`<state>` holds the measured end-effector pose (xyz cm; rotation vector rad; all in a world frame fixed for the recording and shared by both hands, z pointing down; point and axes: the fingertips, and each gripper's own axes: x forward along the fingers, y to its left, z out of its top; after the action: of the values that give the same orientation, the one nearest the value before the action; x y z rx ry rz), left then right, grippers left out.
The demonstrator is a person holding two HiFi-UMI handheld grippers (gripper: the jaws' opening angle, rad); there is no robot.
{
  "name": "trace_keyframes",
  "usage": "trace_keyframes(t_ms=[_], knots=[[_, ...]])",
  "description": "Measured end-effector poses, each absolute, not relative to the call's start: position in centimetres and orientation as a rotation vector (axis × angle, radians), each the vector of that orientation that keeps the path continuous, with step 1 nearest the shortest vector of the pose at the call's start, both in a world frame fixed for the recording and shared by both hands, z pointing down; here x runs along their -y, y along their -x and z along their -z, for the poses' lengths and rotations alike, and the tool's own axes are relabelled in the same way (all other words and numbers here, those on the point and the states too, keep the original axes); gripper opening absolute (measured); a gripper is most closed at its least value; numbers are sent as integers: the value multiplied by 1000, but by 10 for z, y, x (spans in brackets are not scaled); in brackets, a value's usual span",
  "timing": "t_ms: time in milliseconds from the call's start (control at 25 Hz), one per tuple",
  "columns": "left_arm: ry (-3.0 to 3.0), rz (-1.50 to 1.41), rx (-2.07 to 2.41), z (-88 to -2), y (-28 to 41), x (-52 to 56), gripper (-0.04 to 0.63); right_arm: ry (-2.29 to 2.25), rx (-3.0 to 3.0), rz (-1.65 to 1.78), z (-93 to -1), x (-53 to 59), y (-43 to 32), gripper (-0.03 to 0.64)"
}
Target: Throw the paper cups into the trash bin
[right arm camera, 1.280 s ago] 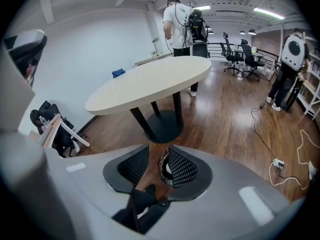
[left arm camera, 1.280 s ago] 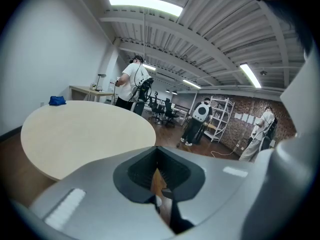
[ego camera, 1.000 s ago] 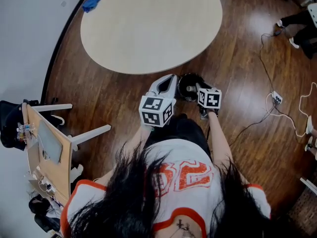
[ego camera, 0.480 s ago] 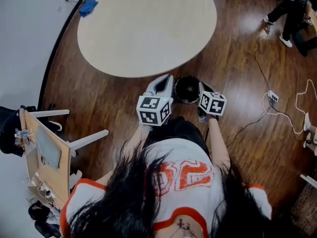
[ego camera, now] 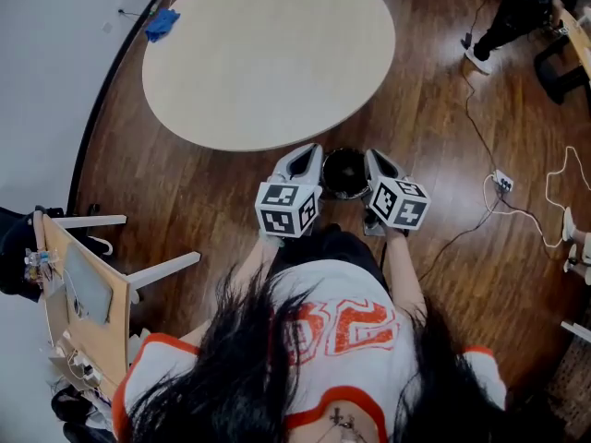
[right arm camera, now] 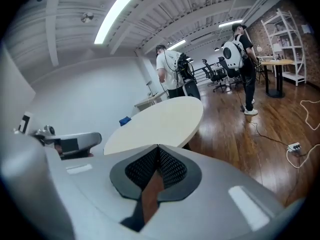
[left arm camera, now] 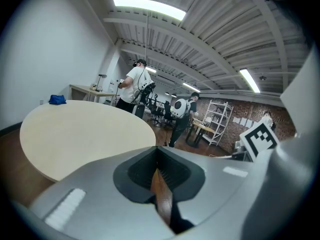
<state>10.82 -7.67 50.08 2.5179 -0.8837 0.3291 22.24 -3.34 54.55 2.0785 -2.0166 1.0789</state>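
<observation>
A black trash bin [ego camera: 343,173] stands on the wooden floor just in front of the person's knees, below the edge of the round beige table [ego camera: 268,53]. Its inside is dark, and no paper cup shows in any view. My left gripper [ego camera: 308,149] hangs by the bin's left rim, shut and empty. On the other side, by the bin's right rim, my right gripper [ego camera: 373,155] is also shut with nothing in it. In the left gripper view the left gripper [left arm camera: 156,153] points over the table, and in the right gripper view the right gripper [right arm camera: 158,155] does the same.
A blue cloth [ego camera: 161,23] lies at the table's far left edge. A wooden chair frame [ego camera: 88,280] stands at the left. Cables and a power strip [ego camera: 503,181] trail over the floor at the right. People stand in the room beyond the table [right arm camera: 170,71].
My right gripper has lifted from the bin's mouth to a spot above its right rim and looks larger. The left gripper has kept its place.
</observation>
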Motion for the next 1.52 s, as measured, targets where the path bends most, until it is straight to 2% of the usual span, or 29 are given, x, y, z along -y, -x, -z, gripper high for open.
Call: trace_keyframes(t_ms=[400, 1520], knots=[[-2496, -289, 896, -500, -103, 81, 0, -2102, 2182, -950, -481, 43, -198, 2], [-2495, -272, 926, -493, -88, 86, 0, -2065, 2201, -958, -482, 51, -176, 2]])
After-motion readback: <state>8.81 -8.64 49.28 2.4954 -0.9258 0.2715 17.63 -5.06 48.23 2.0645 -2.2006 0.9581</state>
